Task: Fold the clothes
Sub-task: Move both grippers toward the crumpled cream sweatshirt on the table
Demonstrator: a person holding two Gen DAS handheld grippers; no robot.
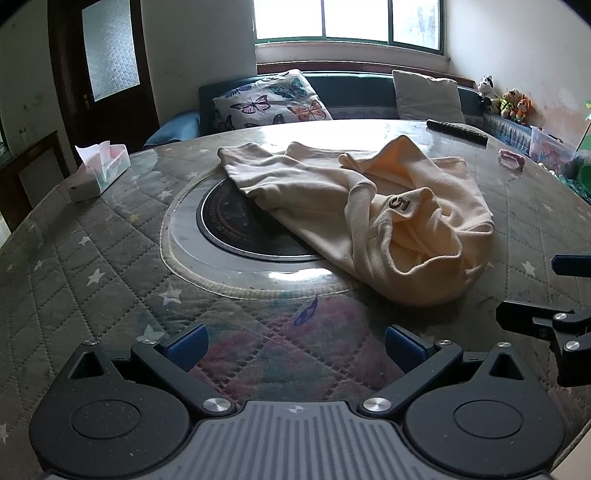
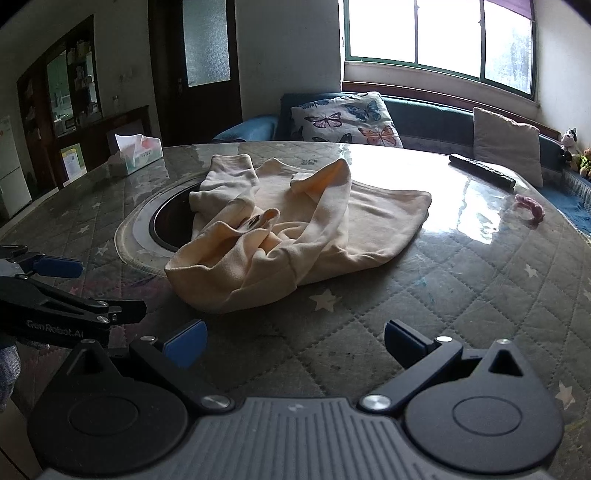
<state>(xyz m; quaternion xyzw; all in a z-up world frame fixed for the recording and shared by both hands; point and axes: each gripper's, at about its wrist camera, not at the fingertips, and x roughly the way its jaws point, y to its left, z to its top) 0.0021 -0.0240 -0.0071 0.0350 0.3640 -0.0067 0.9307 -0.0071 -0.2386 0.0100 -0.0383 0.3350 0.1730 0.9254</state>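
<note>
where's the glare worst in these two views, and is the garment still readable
Left wrist view: window blown out, glare band along the table's far edge; cream garment clear. Right wrist view: stronger glare right of the garment on the table; fisheye bends both.

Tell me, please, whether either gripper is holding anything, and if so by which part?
Nothing is held. The left gripper and right gripper are both open, short of the crumpled cream garment on the table.

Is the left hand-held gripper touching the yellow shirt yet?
Apart. In the left wrist view, the left hand-held gripper is open, with bare table between its fingertips and the cream shirt.
</note>
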